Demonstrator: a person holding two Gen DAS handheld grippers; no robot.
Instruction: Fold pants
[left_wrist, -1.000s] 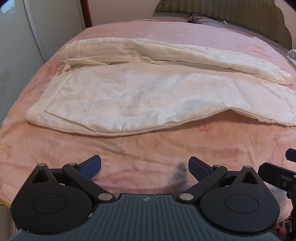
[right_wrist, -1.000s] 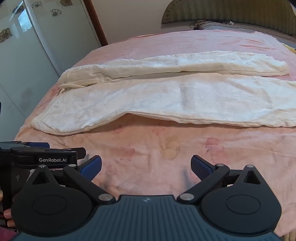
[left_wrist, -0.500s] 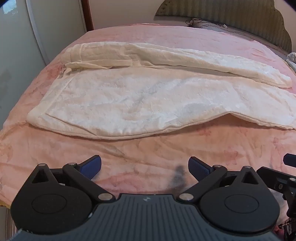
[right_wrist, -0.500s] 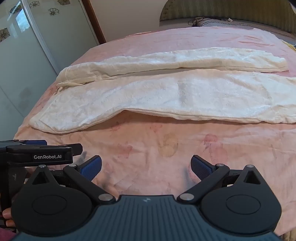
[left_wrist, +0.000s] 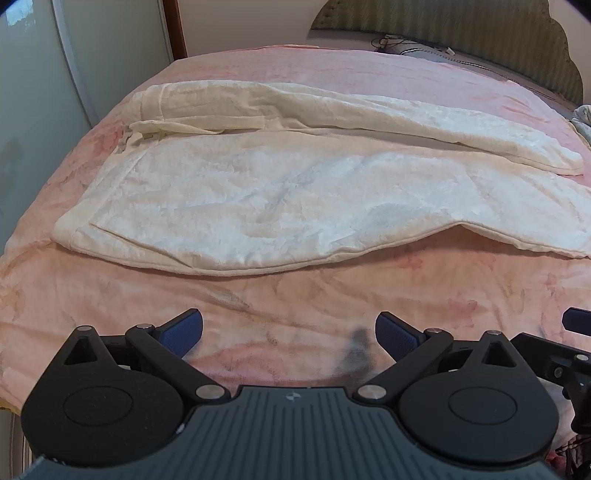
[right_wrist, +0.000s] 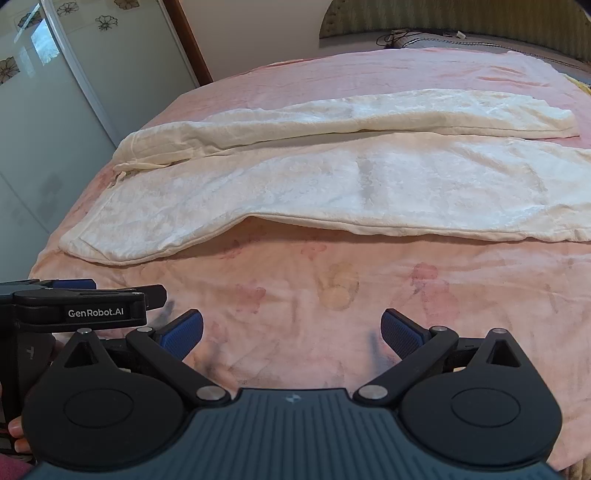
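Reading "GenRobot.AI", left tongs (left_wrist: 289, 328) and right tongs (right_wrist: 291, 328) hover released before cream pants (right_wrist: 332, 184).

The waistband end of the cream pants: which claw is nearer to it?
Left. The left claw faces the waistband end of the cream pants; the right claw faces the legs. Both are open, short of the fabric.

pants (left_wrist: 295, 206) leg cut off right

A bed (left_wrist: 92, 295) carries everything, covered in a pink floral blanket (right_wrist: 332, 288), wrinkled near the front edge; cream pants (left_wrist: 258, 199) lie flat directly on it, both legs stretched sideways, waistband toward the left.
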